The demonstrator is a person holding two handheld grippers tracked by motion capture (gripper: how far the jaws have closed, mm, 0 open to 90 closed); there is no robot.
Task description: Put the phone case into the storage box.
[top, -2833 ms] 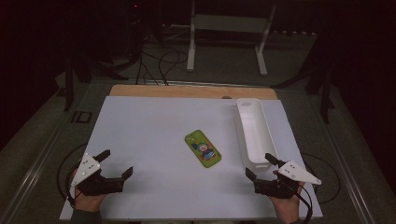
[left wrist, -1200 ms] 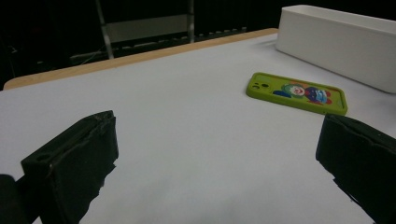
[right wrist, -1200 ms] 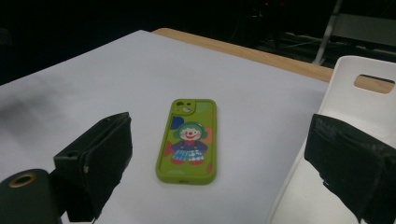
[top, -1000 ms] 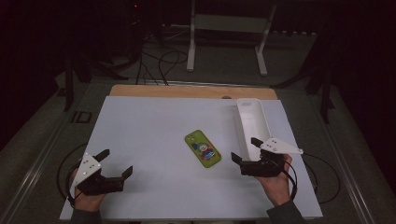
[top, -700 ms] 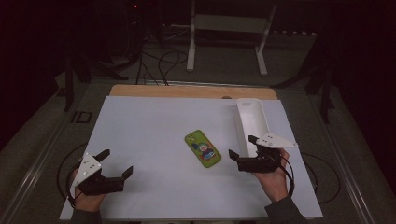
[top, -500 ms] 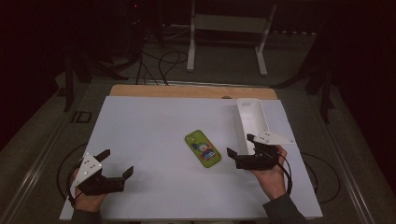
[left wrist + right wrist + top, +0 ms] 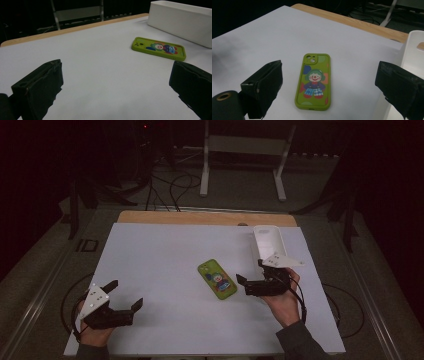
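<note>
Green, clown-printed phone case (image 7: 217,279) lies flat on the white table (image 7: 165,250), just ahead of the wide-open, empty right gripper (image 7: 248,274); the left gripper (image 7: 123,293) gapes empty, well apart.

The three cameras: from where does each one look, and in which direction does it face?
High view: above the person's side of the white table, looking forward and down; both hands and tools, left tool, right tool.
Left gripper view: on the left tool, low, toward the green phone and white bin; own jaws.
Right gripper view: on the right tool, facing the phone; own jaws.
All three share phone and bin.
</note>
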